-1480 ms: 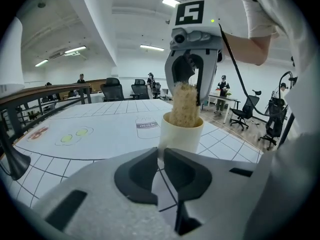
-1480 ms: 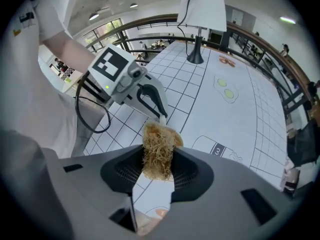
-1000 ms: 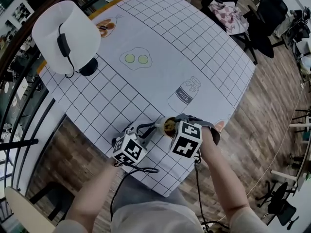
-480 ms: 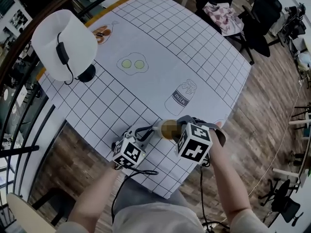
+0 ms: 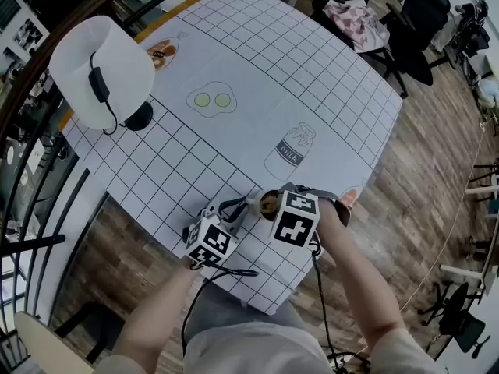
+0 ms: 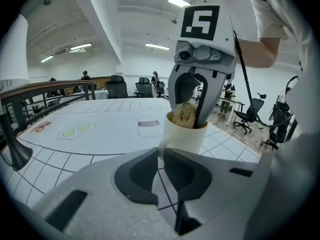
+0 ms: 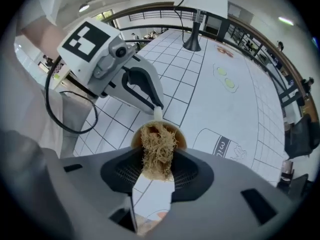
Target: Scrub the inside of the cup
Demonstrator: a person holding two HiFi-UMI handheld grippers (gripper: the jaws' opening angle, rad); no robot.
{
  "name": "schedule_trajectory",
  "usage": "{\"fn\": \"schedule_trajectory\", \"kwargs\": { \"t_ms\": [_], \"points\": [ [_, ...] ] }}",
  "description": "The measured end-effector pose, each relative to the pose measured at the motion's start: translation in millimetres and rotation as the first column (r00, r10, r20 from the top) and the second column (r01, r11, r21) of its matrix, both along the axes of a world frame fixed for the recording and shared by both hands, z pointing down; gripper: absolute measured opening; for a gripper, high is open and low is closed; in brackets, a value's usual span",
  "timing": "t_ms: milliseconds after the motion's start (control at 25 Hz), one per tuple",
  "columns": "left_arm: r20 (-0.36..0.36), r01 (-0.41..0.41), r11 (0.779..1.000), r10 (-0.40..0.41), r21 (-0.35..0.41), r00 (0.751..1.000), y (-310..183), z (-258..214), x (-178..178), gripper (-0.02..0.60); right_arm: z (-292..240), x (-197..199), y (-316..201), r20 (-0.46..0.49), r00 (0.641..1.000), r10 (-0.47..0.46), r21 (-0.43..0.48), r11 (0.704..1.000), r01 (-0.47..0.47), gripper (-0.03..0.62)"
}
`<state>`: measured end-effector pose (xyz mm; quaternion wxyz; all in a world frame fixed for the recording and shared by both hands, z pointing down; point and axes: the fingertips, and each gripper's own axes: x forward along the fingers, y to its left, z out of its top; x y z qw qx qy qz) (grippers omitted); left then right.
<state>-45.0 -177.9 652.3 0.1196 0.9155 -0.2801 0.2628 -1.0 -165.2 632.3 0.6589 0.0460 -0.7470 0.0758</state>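
At the near edge of the table (image 5: pixel 257 61), on the left, the left gripper (image 6: pixel 160 152) has its jaws almost together, pinched on the handle of the cup (image 6: pixel 182 134), which stands upright on the table. To the right, the right gripper (image 7: pixel 156 166) is clamped on a fibrous scrubber (image 7: pixel 157 141) that reaches down into the cup's mouth. The scrubbing step seems to be in hand. Next, I think, the scrubber must rub around the inner wall while the left grip holds the cup steady.
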Motion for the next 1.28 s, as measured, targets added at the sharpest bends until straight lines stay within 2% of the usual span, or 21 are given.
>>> {"fn": "schedule_trajectory", "kwargs": {
  "t_ms": [80,200,360,480,720,800,920,1000,1120,1280],
  "points": [
    [0.004,0.019,1.0,-0.019,-0.017,1.0,-2.2,2.1,0.4,0.043,-6.2,-0.2,4.9,0.046,0.999,0.018,-0.044,0.999,-0.016,0.147],
    [0.036,0.03,0.999,-0.029,-0.032,0.999,-3.3,3.6,-0.6,0.041,-17.6,-0.4,6.8,0.115,0.991,0.063,-0.048,0.997,-0.058,0.149],
    [0.077,0.018,0.999,-0.015,-0.033,0.997,-1.1,2.4,-1.7,0.043,-29.6,7.3,4.5,0.179,0.975,0.13,0.012,0.991,-0.134,0.15],
    [0.109,0.021,0.999,-0.018,-0.025,0.994,1.5,-1.1,-3.8,0.043,-42.4,11.5,0.1,0.245,0.951,0.188,0.067,0.976,-0.21,0.152],
    [0.062,0.089,0.996,-0.088,-0.011,0.994,11.0,-32.9,-10.9,0.052,-69.7,15.7,3.6,0.346,0.903,0.253,0.122,0.943,-0.311,0.152],
    [0.045,0.109,0.994,-0.109,0.005,0.993,12.1,-46.3,-13.9,0.052,-81.0,16.9,3.0,0.383,0.884,0.266,0.15,0.927,-0.344,0.152],
    [0.022,0.154,0.988,-0.154,-0.012,0.988,20.2,-66.8,-14.7,0.051,-103.2,25.9,6.3,0.438,0.856,0.275,0.209,0.895,-0.395,0.152],
    [0.006,0.183,0.983,-0.183,-0.005,0.983,23.7,-87.4,-10.4,0.051,-123.4,36.9,10.1,0.492,0.825,0.276,0.242,0.867,-0.435,0.152],
    [-0.027,0.205,0.978,-0.204,0.05,0.979,20.9,-116.9,-13.9,0.051,-151.6,44.8,12.1,0.568,0.769,0.295,0.27,0.815,-0.512,0.152],
    [-0.09,0.217,0.969,-0.207,0.119,0.974,11.1,-164.2,-28.0,0.051,-188.1,41.0,9.6,0.695,0.62,0.365,0.195,0.734,-0.651,0.152]
  ]
}}
